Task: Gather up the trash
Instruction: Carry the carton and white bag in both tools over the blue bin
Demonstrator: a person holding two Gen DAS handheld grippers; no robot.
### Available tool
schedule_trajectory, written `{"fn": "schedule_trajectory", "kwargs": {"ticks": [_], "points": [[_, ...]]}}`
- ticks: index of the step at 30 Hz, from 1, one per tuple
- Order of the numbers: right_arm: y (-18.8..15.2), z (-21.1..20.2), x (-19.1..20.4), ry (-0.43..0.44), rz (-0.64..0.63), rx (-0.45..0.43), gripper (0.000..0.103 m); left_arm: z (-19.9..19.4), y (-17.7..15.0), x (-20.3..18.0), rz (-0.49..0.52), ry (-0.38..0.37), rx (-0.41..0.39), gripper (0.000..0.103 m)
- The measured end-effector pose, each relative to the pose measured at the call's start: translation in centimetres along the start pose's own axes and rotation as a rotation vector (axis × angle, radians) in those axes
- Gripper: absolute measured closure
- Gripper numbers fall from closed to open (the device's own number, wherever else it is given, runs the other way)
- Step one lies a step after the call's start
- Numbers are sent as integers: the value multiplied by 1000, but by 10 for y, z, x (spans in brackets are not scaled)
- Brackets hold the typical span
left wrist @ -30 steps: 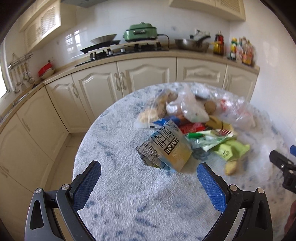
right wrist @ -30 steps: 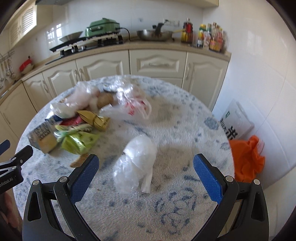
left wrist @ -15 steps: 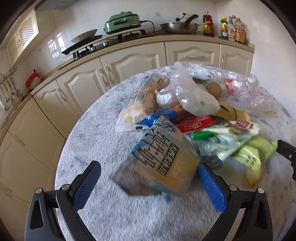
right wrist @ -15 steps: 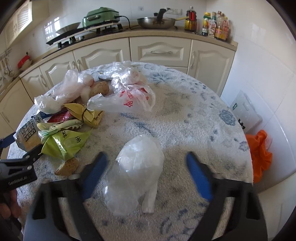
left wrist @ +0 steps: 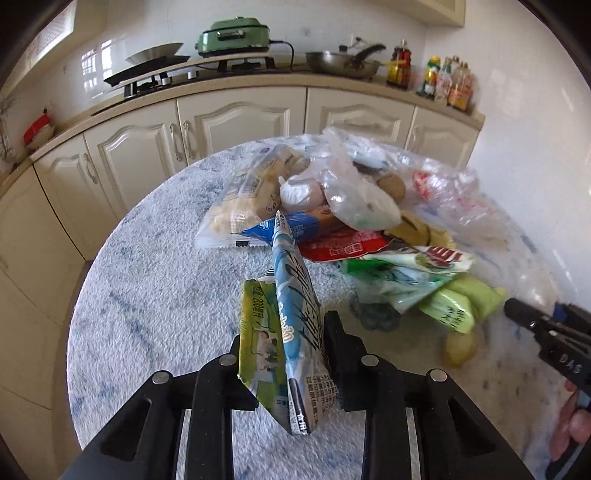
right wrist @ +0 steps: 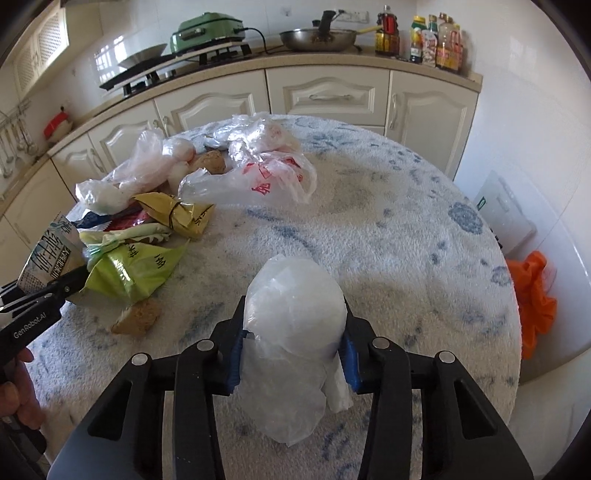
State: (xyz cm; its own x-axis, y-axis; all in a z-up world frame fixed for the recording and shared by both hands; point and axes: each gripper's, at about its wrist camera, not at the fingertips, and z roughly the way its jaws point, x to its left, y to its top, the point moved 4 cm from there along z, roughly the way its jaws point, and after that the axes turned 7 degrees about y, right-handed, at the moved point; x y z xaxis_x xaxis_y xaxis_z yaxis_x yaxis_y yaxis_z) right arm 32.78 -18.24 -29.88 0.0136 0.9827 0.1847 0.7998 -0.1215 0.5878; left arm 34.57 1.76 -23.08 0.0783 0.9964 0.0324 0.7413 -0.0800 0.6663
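Item: flattened blue-and-green printed carton point(left wrist: 295, 332), clamped by left gripper point(left wrist: 286, 354), fingers just closed tight. Item: crumpled clear plastic bag point(right wrist: 295, 314), pinched by right gripper point(right wrist: 293, 354) (both gripped for removal), resting on round blue-flecked surface point(right wrist: 388, 240).

A home kitchen: beyond the gripper, cream cabinets point(right wrist: 325, 98) run under a counter point(left wrist: 258, 79) holding a gas hob point(left wrist: 192, 72), a green cooker point(right wrist: 207, 27), a pan point(right wrist: 317, 38) and sauce bottles point(right wrist: 436, 40).
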Motion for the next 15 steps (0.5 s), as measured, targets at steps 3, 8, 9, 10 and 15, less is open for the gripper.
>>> {"fn": "schedule_trajectory", "kwargs": {"ticks": [3, 8, 9, 10, 15], "points": [[-4, -6, -3, 17, 12, -7, 61, -11, -9, 10, -25, 1, -10, 78], [-9, -19, -6, 47, 34, -26, 61, -46, -24, 8, -44, 3, -45, 78], [-8, -23, -6, 51, 34, -36, 61, -56, -26, 5, -51, -3, -54, 78], [-7, -27, -6, 56, 33, -43, 61, -65, -28, 3, -52, -6, -70, 78], [-1, -50, -5, 85, 33, -95, 61, -105, -27, -16, -34, -38, -128, 78]]}}
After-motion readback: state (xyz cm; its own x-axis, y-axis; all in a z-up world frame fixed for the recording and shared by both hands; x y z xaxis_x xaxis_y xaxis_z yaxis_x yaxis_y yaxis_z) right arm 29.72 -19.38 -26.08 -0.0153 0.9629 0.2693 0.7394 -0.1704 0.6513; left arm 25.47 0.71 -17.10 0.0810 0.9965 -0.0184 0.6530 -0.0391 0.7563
